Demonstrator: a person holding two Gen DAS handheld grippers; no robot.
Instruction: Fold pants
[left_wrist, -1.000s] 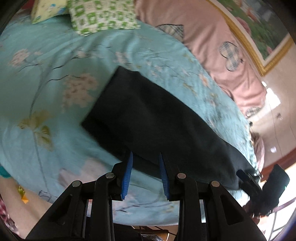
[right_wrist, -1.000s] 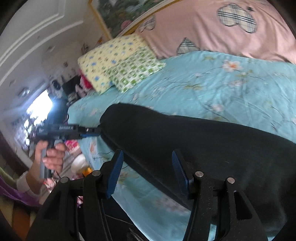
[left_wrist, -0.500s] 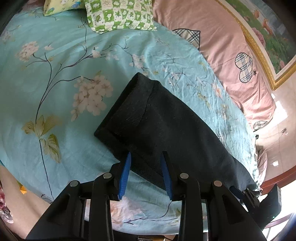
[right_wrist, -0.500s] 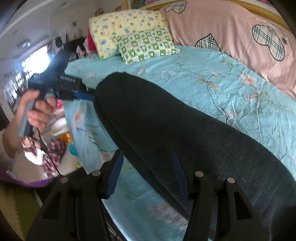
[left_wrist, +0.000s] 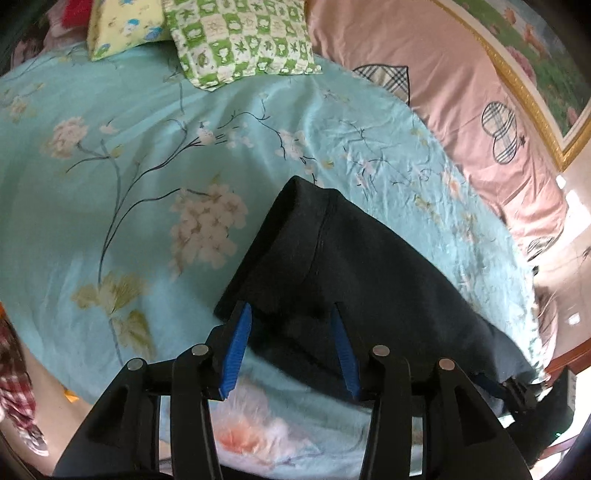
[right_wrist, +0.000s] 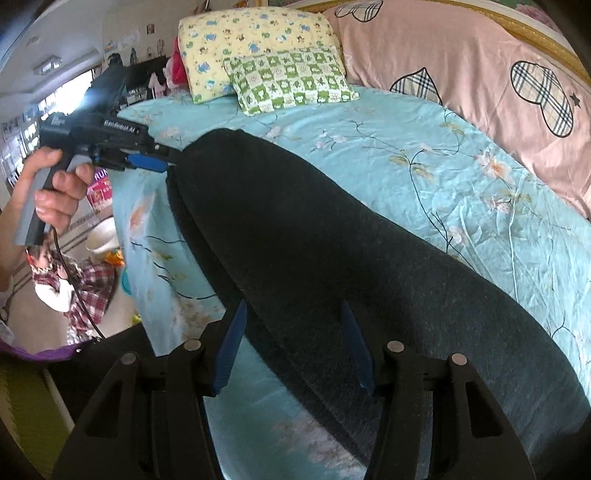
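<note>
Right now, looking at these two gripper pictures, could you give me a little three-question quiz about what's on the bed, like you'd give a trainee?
1. True or false: the dark pants lie stretched out flat on the blue floral sheet.
2. Which pillow lies in front, partly covering the other? A: the green checked pillow. B: the yellow pillow.
3. Fill in: the left gripper has its jaws open around the pants' ____ edge.

Key: 1 true. 2 A. 3 near. The left gripper's jaws have just been opening, with the pants' edge lying between its blue pads, not pinched. The right gripper is open over the pants too.
</note>
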